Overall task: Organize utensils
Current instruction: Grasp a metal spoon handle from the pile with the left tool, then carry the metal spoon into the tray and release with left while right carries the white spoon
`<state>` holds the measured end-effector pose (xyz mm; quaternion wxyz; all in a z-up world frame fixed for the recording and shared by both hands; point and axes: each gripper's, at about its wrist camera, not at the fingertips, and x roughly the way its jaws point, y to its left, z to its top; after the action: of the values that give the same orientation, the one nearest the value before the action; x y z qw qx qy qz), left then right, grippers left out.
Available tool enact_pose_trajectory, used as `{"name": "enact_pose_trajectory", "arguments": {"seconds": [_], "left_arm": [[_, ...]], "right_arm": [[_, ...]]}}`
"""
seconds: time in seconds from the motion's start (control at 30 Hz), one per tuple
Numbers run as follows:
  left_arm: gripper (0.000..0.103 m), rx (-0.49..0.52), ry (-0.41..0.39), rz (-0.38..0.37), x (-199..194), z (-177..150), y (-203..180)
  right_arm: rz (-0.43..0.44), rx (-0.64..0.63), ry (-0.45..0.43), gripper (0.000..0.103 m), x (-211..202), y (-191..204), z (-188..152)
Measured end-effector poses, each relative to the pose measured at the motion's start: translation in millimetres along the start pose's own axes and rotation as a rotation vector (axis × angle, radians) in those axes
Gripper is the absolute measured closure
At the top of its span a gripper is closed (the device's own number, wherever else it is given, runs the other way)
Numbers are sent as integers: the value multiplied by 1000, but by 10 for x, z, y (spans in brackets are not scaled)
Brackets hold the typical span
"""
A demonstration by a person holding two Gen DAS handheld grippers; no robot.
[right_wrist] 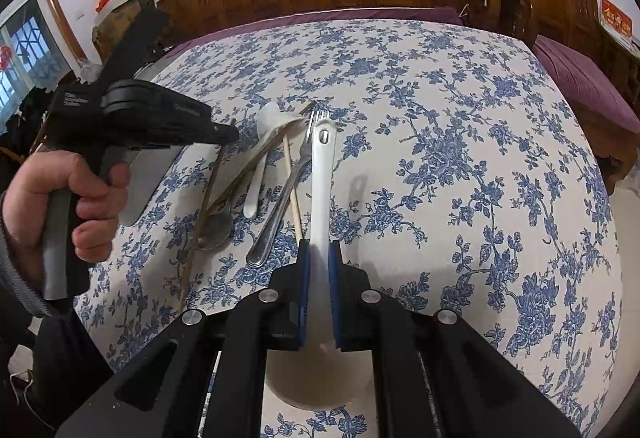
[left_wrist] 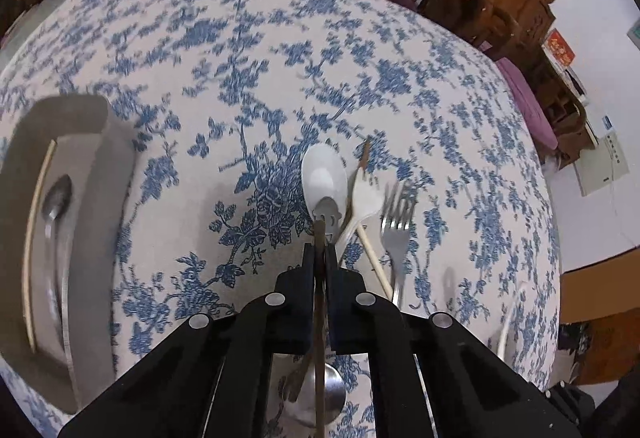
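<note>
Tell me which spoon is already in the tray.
The metal spoon lying in the grey tray at the left. The other spoons are still on the tablecloth or held in a gripper.

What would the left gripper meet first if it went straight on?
Probably the white spoon on the table, straight beyond the left gripper, which is shut on a chopstick. Depth is unclear.

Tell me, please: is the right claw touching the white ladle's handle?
Touching. The right wrist view shows the right claw with its blue pads pressed against both sides of the white ladle handle, no gap visible.
</note>
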<state>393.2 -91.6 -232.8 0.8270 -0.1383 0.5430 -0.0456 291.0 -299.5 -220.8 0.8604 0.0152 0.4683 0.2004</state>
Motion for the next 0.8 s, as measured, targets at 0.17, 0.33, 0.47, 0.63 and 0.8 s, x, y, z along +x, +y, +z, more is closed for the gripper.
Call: {"name": "enact_pose_trajectory", "arguments": {"seconds": [0.17, 0.33, 0.47, 0.63, 0.8], "left_arm": [[99, 66, -49, -14, -368, -12, -50], [99, 92, -91, -40, -785, 32, 26], [99, 117, -137, -41, -1146, 85, 132], [99, 146, -201, 8, -1531, 172, 378], [99, 127, -239, 38, -1775, 361, 739]], "right_arm": [[-1, -15, -12, 92, -17, 88, 11], [-9, -21, -26, 92, -13, 239, 86], [2, -48, -45, 92, -8, 483, 214], [33, -83, -68, 92, 21, 839, 425], [69, -117, -79, 92, 96, 1239, 588]]}}
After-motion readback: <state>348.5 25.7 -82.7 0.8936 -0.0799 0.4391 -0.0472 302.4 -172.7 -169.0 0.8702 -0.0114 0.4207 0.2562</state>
